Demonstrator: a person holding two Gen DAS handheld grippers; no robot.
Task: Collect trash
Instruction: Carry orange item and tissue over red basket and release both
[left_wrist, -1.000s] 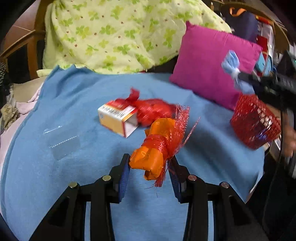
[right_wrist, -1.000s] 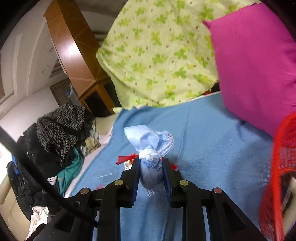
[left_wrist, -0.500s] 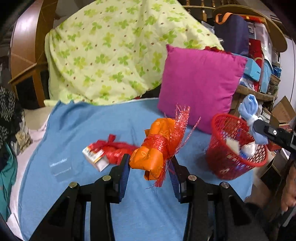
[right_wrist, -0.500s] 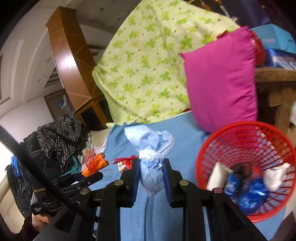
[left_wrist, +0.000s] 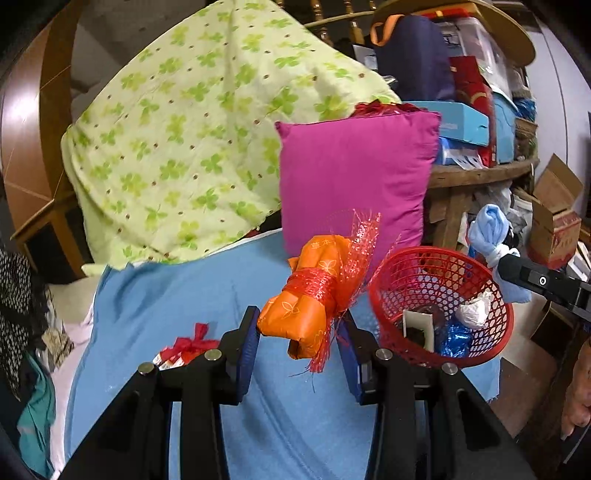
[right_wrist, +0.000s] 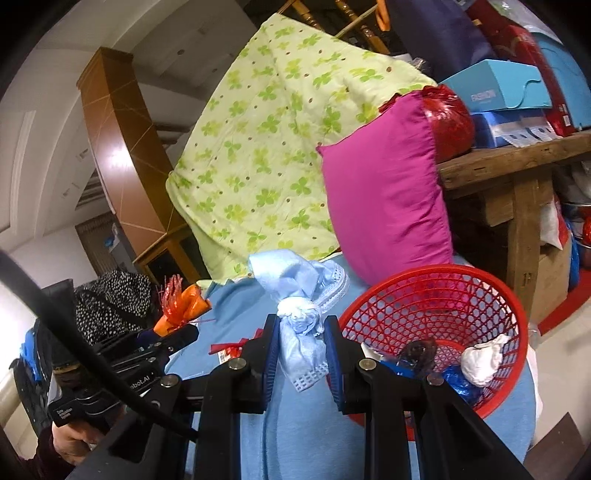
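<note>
Left gripper (left_wrist: 297, 332) clamped on orange wrapper bundle (left_wrist: 310, 295), tied with red mesh. Red basket (left_wrist: 441, 306) just right of those fingers, ahead. Right gripper (right_wrist: 301, 350) pinched on knotted pale-blue cloth wad (right_wrist: 301, 314); basket right of its fingertips, holding white, blue and possibly dark scraps.

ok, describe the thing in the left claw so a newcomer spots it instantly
Start at the blue blanket, left of the red basket. The left claw pinches an orange packet above it: bound by red mesh ribbon, unlike the pale blue bundle opposite.
</note>
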